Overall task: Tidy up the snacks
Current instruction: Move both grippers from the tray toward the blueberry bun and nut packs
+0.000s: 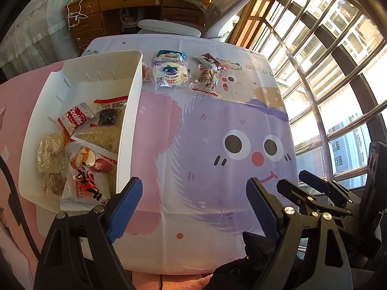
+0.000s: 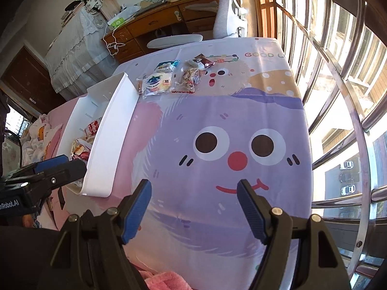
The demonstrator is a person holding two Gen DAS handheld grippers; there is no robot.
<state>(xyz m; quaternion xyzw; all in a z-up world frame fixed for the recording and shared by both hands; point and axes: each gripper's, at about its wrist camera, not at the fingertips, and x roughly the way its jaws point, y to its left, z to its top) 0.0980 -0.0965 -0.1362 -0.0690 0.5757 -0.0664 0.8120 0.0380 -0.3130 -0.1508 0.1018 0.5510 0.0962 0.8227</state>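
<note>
Snacks: several wrapped packs already piled in white plastic bin (image 1: 130,111) at left, prob. as the sorted lot; clear-wrapped packets (image 1: 170,72) w/ blueberry label sit beside its far corner on counter (image 1: 193,145), still loose. Left gripper (image 1: 193,198) & right gripper (image 2: 193,198) both gape wide, empty, over bare cloth.

White bin (image 1: 130,120) part-filled; loose snack packets (image 1: 169,72) beside far end.

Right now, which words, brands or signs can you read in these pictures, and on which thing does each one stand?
"GOOD U", cut off: tablecloth
"Cookies": red and white packet in the white bin
"nRobot.AI", cut off: left gripper
Blueberry packet and red noodle packet: print too small or blurred.
</note>
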